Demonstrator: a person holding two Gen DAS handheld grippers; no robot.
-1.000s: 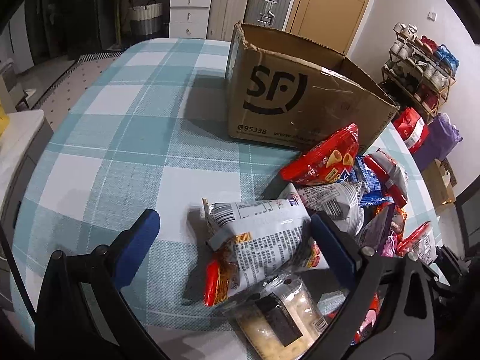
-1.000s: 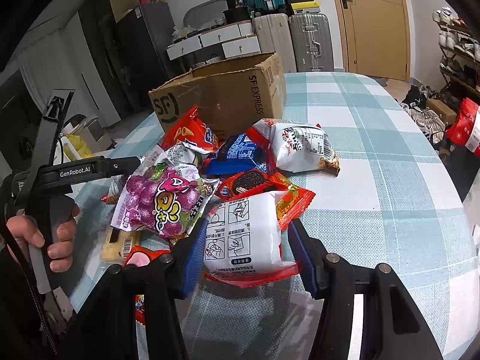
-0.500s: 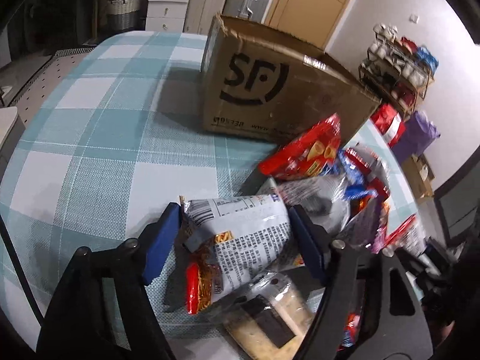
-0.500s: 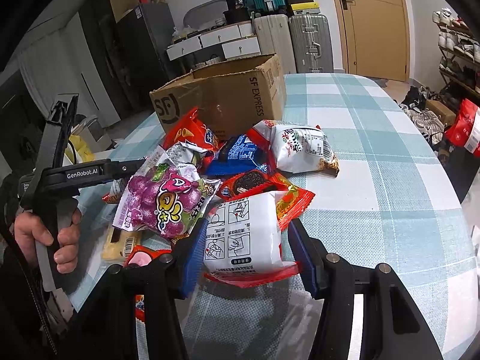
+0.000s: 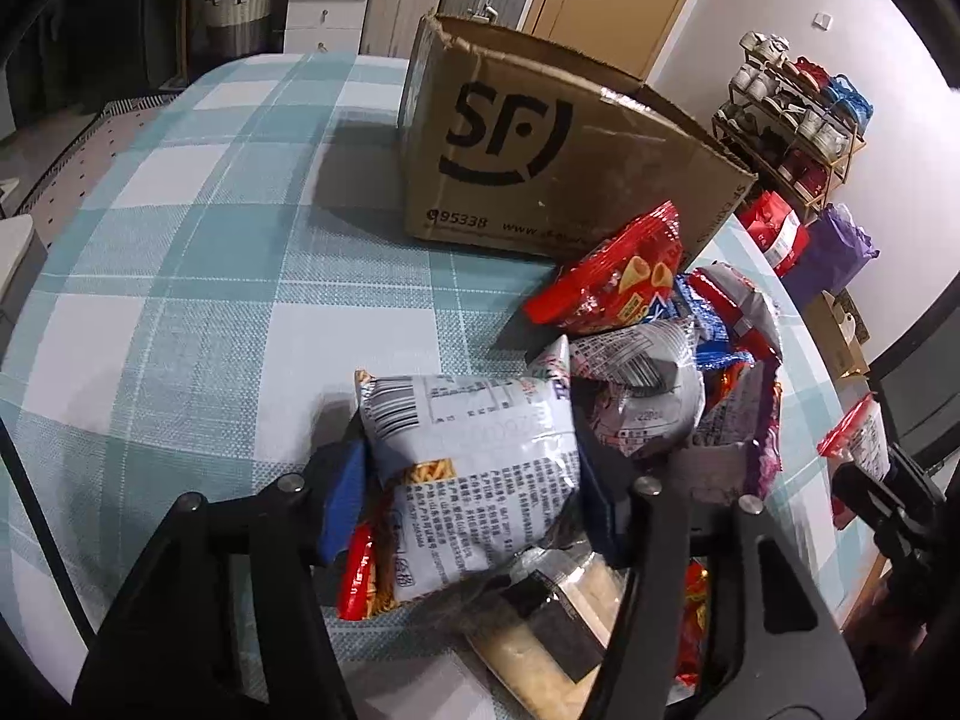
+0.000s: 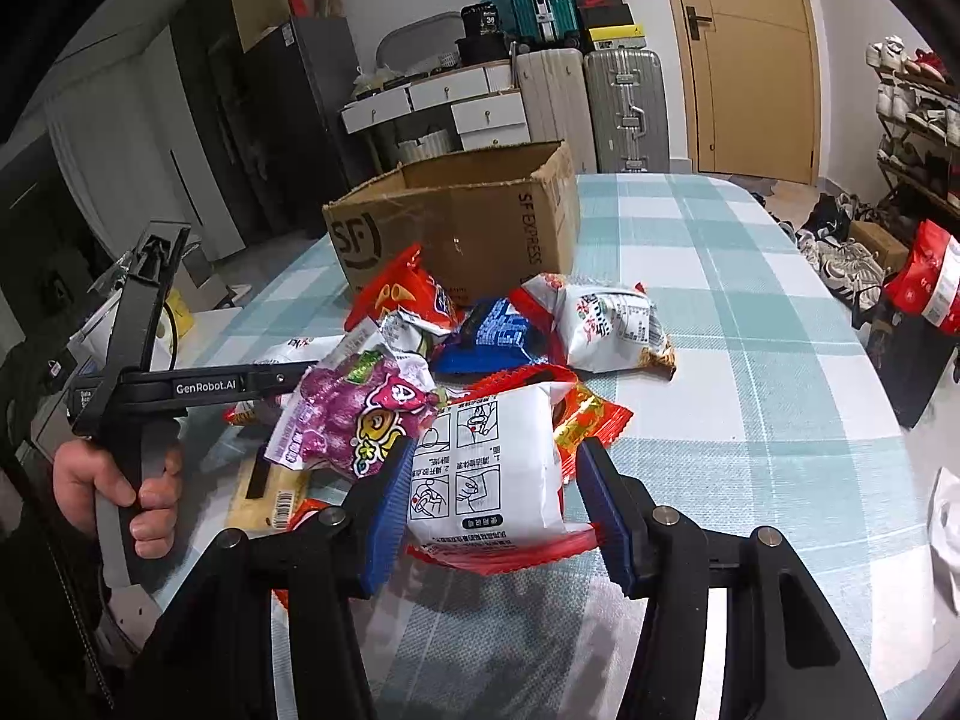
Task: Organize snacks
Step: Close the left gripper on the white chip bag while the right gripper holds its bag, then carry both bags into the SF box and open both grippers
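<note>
My left gripper (image 5: 468, 498) is closing its jaws on a silver snack bag (image 5: 474, 450) with a barcode, and both blue pads press its sides. The bag lies over a clear biscuit pack (image 5: 540, 630). My right gripper (image 6: 492, 480) is shut on a white pack with red edges (image 6: 489, 468), at the near edge of the snack pile. The pile holds a purple grape bag (image 6: 360, 414), a red cone-snack bag (image 5: 612, 282), a blue bag (image 6: 498, 336) and others. Behind the pile stands an open cardboard box (image 5: 540, 144) (image 6: 456, 222).
The snacks lie on a teal checked tablecloth (image 5: 180, 300) (image 6: 750, 372). A hand (image 6: 120, 486) grips the left gripper's handle at the table's left edge. Beyond the table are a shoe rack (image 5: 792, 120), suitcases (image 6: 624, 108) and a red bag (image 6: 930, 276).
The left gripper's jaws have closed from wide apart onto the silver snack bag, and its view has tipped a little. The right gripper has kept still with the white pack.
</note>
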